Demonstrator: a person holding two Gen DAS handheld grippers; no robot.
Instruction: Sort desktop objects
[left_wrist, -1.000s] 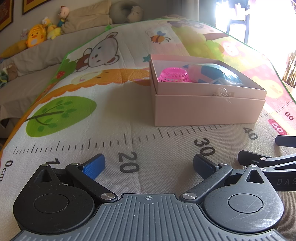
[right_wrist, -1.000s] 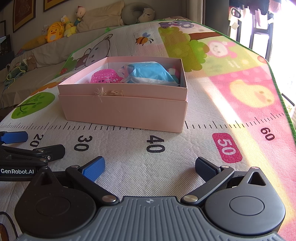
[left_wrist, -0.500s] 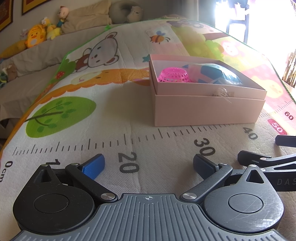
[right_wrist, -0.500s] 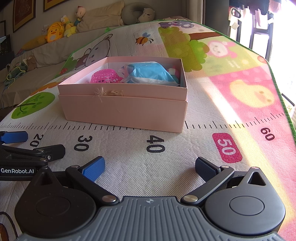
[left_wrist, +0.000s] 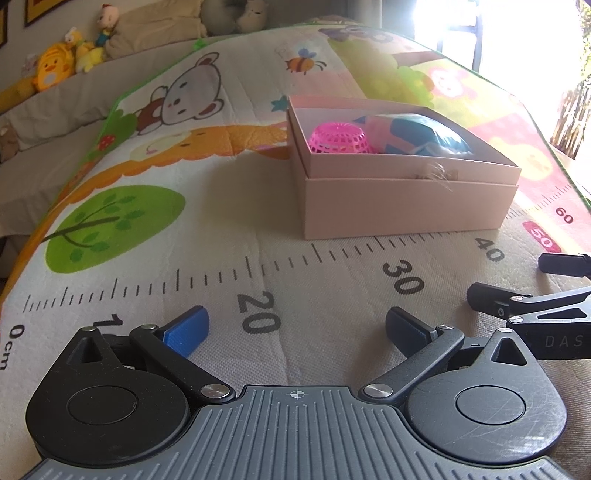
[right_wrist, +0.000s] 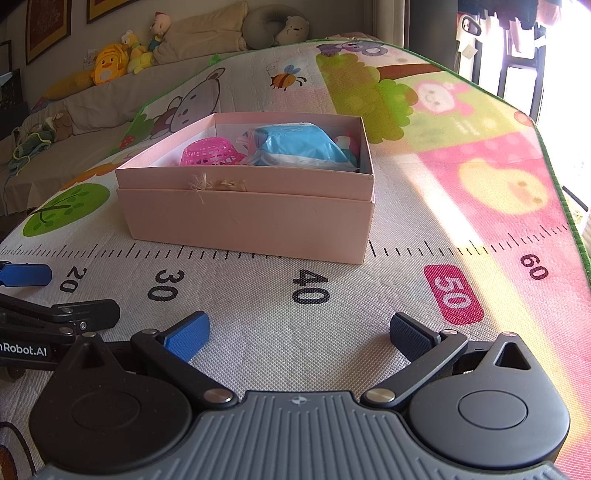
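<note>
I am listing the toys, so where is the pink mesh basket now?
The pink mesh basket lies upside down inside the pink box, in its left part, beside the blue packet.

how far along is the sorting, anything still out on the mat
It looks done or nearly so. The pink box already holds the pink basket and a blue packet. Nothing is in hand: the left gripper and right gripper both sit open and empty. No loose item shows on the play mat in either view, so little seems left.
</note>
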